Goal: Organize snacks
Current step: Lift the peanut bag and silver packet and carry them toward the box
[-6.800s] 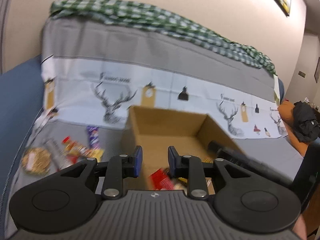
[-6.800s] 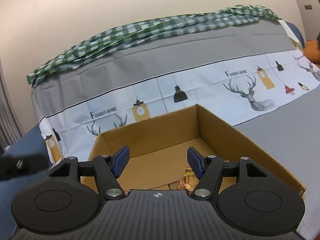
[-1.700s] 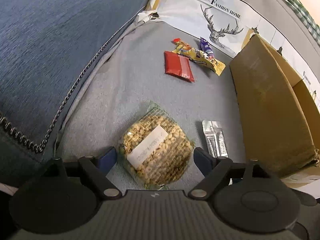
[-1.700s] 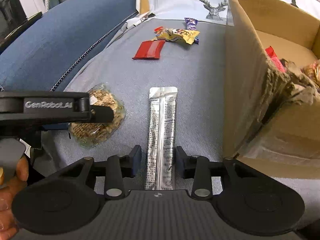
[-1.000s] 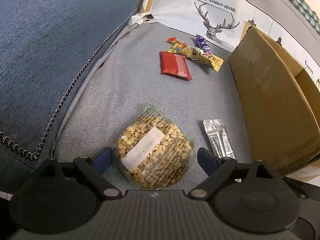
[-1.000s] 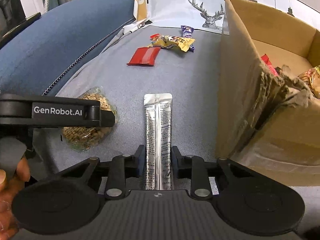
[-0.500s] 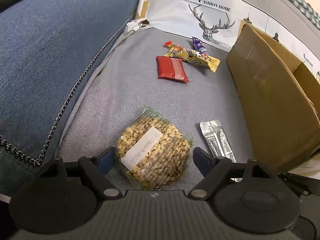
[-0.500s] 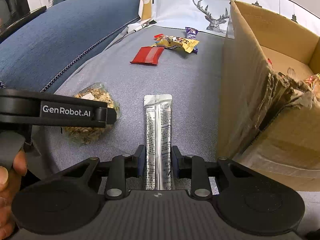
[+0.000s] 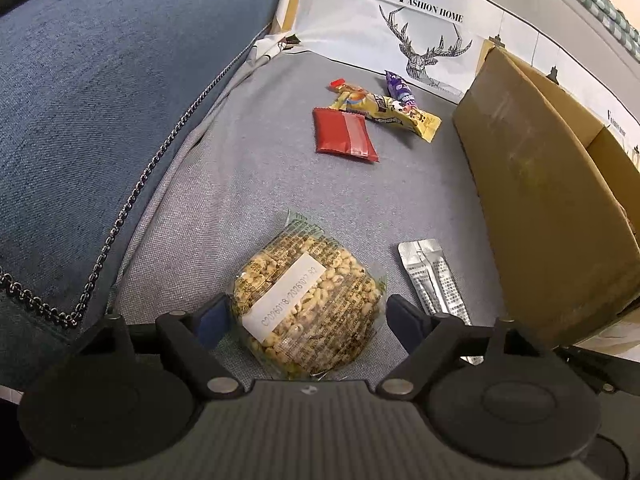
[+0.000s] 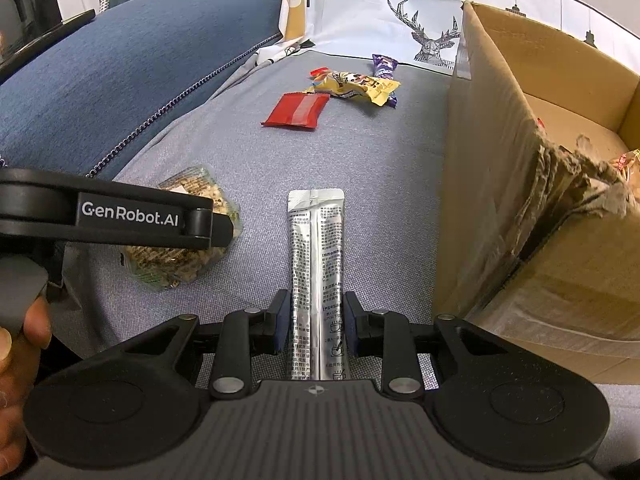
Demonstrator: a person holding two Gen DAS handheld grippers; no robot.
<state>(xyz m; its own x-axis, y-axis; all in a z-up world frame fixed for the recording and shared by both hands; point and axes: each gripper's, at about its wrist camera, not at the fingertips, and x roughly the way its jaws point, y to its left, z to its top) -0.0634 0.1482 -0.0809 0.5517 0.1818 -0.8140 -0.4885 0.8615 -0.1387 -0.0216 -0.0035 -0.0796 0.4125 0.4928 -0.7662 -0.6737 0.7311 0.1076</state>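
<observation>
Left tool (image 9: 306, 318) straddles the round clear-wrapped puffed-grain cake (image 9: 306, 304) on the grey fabric sofa seat (image 9: 256, 184). Its blue pads stand at 9 and 3 o'clock of the cake; the left pad looks just at the wrapper edge, the right pad stands a little clear. Reading: spread wide, not yet gripping.

Right tool (image 10: 316, 322) is clenched across the near end of the long silver foil stick sachet (image 10: 318, 264), pads on both long edges. The sachet lies flat on the seat, pointing to 12 o'clock.

The brown cardboard box (image 10: 516, 184) stands at 3 o'clock of both items, snacks already inside. Flat red packet (image 9: 344, 136), yellow wrapped bar (image 9: 392, 114) and purple wrapped candy (image 9: 398, 88) lie near 12 o'clock, not yet collected.

Risks, as judged:
- The cake is wide and brittle; closing hard could crush it, and closing lightly may catch only slippery wrapper film, so it drops on lifting.
- The sachet is held at one end only; the free length may droop and catch the box's torn near corner (image 10: 580, 168).
- Foil is slick, so it could slide out when tilted.
- The two tools sit close together; lifting both at once risks a knock.
</observation>
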